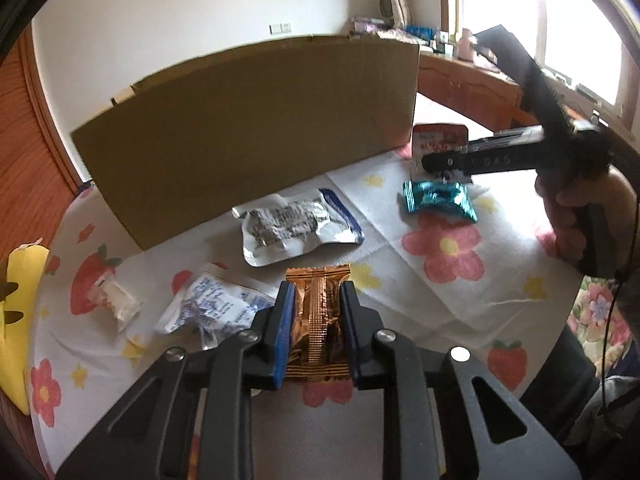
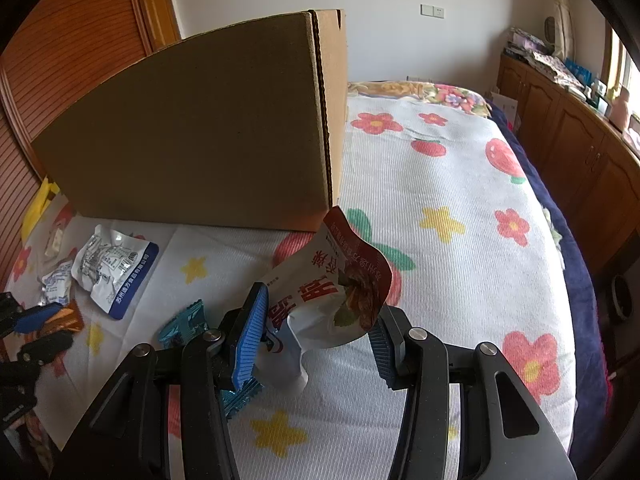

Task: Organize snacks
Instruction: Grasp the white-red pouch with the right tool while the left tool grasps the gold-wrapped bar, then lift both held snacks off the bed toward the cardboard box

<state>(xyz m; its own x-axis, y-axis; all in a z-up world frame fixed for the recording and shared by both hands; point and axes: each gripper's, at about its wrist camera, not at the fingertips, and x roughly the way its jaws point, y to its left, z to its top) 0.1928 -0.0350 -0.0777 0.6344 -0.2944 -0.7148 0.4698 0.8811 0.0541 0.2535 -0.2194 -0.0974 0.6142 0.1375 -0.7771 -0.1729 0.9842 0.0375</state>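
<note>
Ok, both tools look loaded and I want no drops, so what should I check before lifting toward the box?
1. Left tool shut on the copper snack packet: ok.
2. Right tool gripping the red-and-white pouch: ok, though the pouch is crumpled.
3. Teal packet clear of the right tool: not ok, it lies partly under it.
4. Cardboard box opening reachable: cannot tell, only its closed sides show.

Bright window (image 1: 580, 20) glare, fisheye edges, slight blur
</note>
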